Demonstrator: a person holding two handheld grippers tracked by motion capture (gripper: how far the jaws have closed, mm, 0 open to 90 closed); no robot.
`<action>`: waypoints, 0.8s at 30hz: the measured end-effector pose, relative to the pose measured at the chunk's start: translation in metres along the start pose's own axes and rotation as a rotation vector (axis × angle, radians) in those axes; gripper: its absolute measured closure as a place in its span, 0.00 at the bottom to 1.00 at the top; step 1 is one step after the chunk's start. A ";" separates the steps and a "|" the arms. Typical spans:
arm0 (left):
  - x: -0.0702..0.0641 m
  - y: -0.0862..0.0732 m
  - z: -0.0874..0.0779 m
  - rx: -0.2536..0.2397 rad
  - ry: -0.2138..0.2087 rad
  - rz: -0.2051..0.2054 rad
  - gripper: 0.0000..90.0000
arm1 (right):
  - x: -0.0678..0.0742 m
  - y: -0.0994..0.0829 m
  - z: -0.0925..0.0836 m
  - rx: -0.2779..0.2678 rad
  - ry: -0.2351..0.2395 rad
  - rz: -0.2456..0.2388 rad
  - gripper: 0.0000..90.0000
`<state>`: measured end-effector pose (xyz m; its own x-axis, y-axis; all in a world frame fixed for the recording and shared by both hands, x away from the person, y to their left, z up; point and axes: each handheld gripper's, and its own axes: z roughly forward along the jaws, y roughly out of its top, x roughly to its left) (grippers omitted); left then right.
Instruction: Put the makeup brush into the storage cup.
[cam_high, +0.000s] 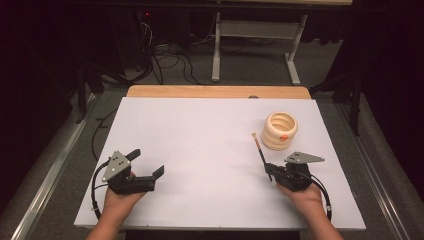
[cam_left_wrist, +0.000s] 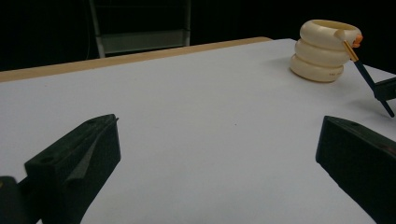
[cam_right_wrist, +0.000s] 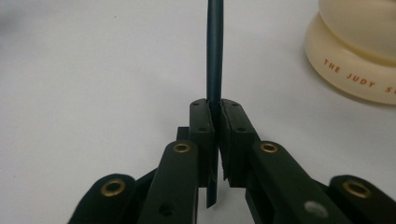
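At the lower right of the high view, the right tool pinches a slim dark paintbrush near its tail end, jaws pressed together on the handle with a short stub poking out behind them. In the right gripper view the handle rises straight up from the tool, clamped between the two black pads. The brush slants up and to the left in the high view, its pale tip near a cream, ribbed cup at the right of the white surface; a small orange spot shows on the cup's side.

The brush looks light and stiff, a thin rod likely to pivot or slide in a loose pinch, since its smooth round handle offers the pads little to bite on. A hold this close to the tail gives a long lever, so any knock at the tip could twist it; a grip nearer the middle would seem steadier. The cup appears light enough to tip if bumped at its rim.

At the lower left of the high view, the left tool rests with its jaws spread wide and nothing between them. In the left gripper view the cup sits at the upper right, with the brush slanting beside it.
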<state>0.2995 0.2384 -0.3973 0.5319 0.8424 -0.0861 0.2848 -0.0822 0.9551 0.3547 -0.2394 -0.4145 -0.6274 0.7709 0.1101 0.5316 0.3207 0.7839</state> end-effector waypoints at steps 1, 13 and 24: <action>0.000 0.000 0.000 0.001 -0.001 0.001 0.01 | 0.000 -0.001 0.000 0.001 -0.002 0.002 0.96; -0.002 -0.002 0.003 0.016 -0.007 0.003 0.01 | -0.003 -0.005 -0.004 -0.051 -0.014 0.025 0.96; -0.002 -0.003 0.005 0.027 -0.012 -0.004 0.01 | -0.002 -0.005 -0.006 -0.099 -0.024 0.008 0.96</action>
<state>0.3014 0.2344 -0.4016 0.5406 0.8360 -0.0936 0.3082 -0.0933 0.9467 0.3501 -0.2463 -0.4149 -0.6091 0.7864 0.1029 0.4771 0.2597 0.8396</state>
